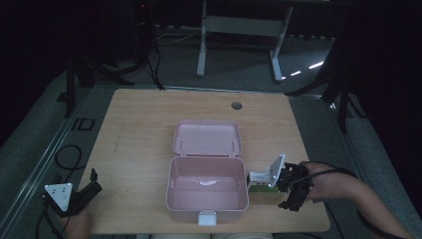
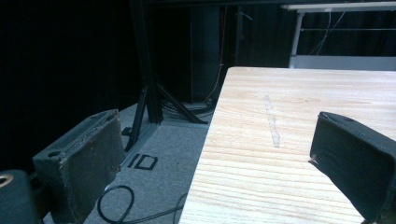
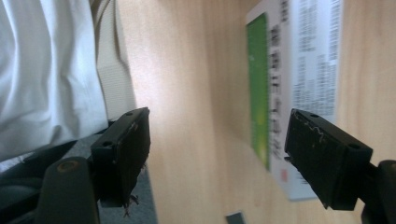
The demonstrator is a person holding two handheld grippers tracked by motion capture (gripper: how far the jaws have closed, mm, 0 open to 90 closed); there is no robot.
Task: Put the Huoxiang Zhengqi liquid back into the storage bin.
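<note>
Evidently, the box (image 1: 207, 191) is left lidded-open for loading, while both claws, left (image 1: 92, 185) and right (image 1: 291, 186), are held agape, the right one beside a packet (image 3: 294, 88) on the surface (image 1: 139, 129).

A pale wooden bench (image 1: 139, 129) carries 1 open pink box (image 1: 206, 185) near its middle. Just right of the box lies a green-and-white carton (image 1: 260, 182).

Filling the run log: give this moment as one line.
pink box: open, empty | left gripper: open, table's left edge | right gripper: open, by green-white carton
</note>
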